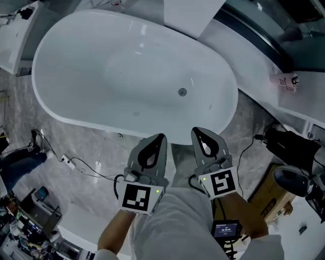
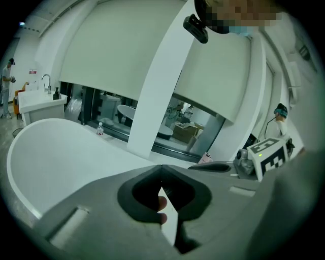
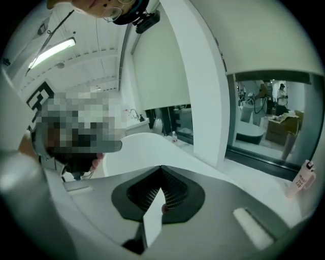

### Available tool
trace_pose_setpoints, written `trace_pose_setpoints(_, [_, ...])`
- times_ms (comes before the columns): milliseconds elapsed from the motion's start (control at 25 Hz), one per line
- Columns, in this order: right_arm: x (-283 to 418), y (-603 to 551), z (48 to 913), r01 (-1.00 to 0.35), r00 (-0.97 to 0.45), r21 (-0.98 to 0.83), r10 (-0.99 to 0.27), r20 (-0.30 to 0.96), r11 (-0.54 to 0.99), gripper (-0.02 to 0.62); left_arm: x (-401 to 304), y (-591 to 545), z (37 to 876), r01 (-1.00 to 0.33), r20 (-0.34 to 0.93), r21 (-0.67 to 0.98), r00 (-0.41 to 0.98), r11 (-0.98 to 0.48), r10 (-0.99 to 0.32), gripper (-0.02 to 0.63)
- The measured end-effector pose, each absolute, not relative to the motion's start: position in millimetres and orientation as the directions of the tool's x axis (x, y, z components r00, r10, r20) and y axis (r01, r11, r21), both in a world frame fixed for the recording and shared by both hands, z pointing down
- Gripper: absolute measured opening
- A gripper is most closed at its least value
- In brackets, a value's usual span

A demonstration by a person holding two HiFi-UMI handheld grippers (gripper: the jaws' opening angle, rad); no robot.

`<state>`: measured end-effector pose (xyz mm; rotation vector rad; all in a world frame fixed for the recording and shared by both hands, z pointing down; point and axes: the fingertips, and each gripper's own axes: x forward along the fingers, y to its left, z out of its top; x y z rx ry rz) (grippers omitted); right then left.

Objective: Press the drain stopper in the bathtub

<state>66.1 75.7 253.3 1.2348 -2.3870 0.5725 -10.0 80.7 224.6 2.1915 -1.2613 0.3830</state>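
Note:
A white oval bathtub (image 1: 56, 114) fills the upper head view. Its small round metal drain stopper (image 1: 182, 92) sits on the tub floor right of the middle. My left gripper (image 1: 160, 138) and right gripper (image 1: 197, 131) are held side by side close to my body, outside the tub's near rim, tips toward the tub. Both are shut with nothing between the jaws. The left gripper view shows its jaws (image 2: 161, 166) meeting in a ridge, the tub (image 2: 51, 147) beyond. In the right gripper view its jaws (image 3: 161, 167) also meet, with the tub rim (image 3: 137, 142) behind.
Cables (image 1: 76, 165) trail over the marble floor left of me. A black device (image 1: 289, 147) and a cardboard box (image 1: 271, 195) stand at the right. A white ledge with a pink tag (image 1: 287, 81) runs behind the tub, beside a white column (image 1: 190, 15).

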Motion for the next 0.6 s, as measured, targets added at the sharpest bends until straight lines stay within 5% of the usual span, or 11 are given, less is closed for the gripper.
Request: trace_pose_setpoints(600, [74, 18, 499, -0.904, -0.421, -0.276, -0.570, 0.706, 0.326, 0.003, -29, 50, 422, -0.857, 0.603, 0.397, 0.513, -0.328, -0.611, -0.002])
